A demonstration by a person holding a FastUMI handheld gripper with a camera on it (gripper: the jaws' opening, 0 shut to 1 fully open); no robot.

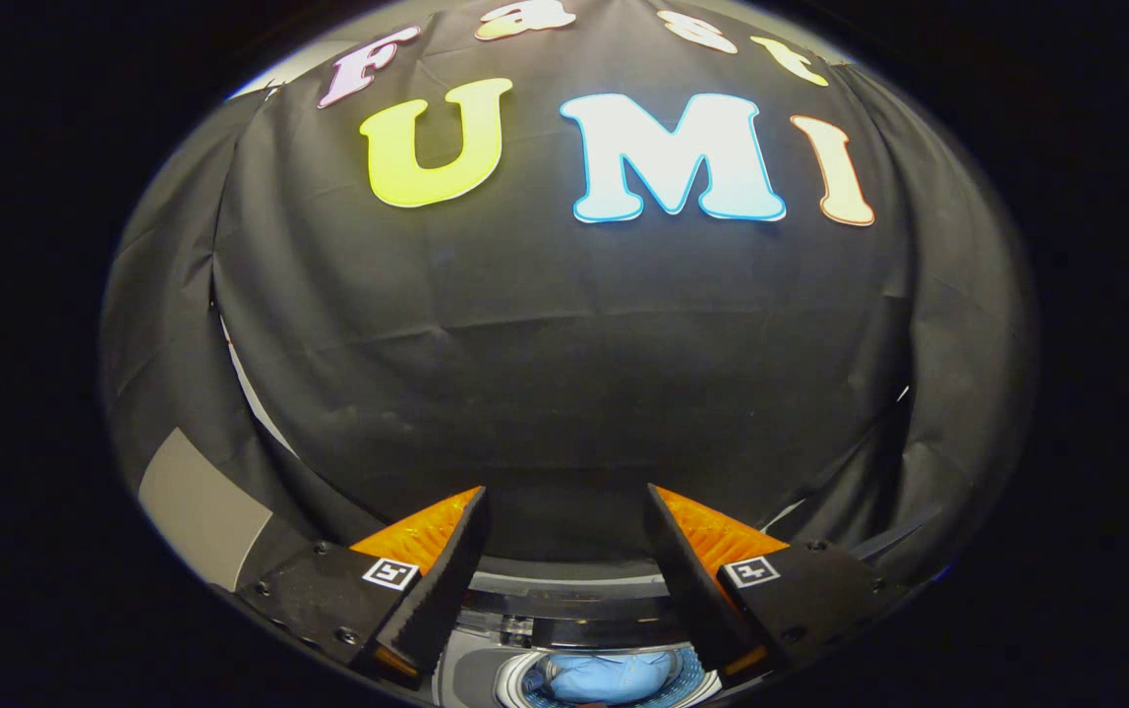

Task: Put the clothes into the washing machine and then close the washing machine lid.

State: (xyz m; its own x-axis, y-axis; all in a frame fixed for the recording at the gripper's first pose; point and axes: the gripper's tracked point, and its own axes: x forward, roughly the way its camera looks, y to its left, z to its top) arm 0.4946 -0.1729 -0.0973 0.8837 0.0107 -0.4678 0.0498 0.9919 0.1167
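While the view looks out along the two fingers, these lines run from nearest to farthest.

Jaws: the gripper [564,521] stands wide open, its two fingers well apart with bare space between them and nothing held; each finger carries a small square black-and-white marker tag on its upper face.

Clothes: a crumpled light blue cloth garment [614,677] lies below the gap between the fingers, nearer the right finger than the left, apart from both.

Drum: the garment sits inside the round perforated metal tub of the washing machine [528,677], whose pale ring curves around the cloth.

Machine top: the grey and silver rim of the top-loading washing machine [564,590] runs across just ahead of the tub, seen between the two fingers and passing behind them.

Lid: the tub opening is uncovered; where the lid itself stands cannot be told.

Grey panel: a flat grey slab [196,511] lies off beyond the left finger, beside the wall's lower edge.

Wall: the creased black cloth booth wall [564,344] hangs beyond the fingers and the machine, with folds gathering at both sides.
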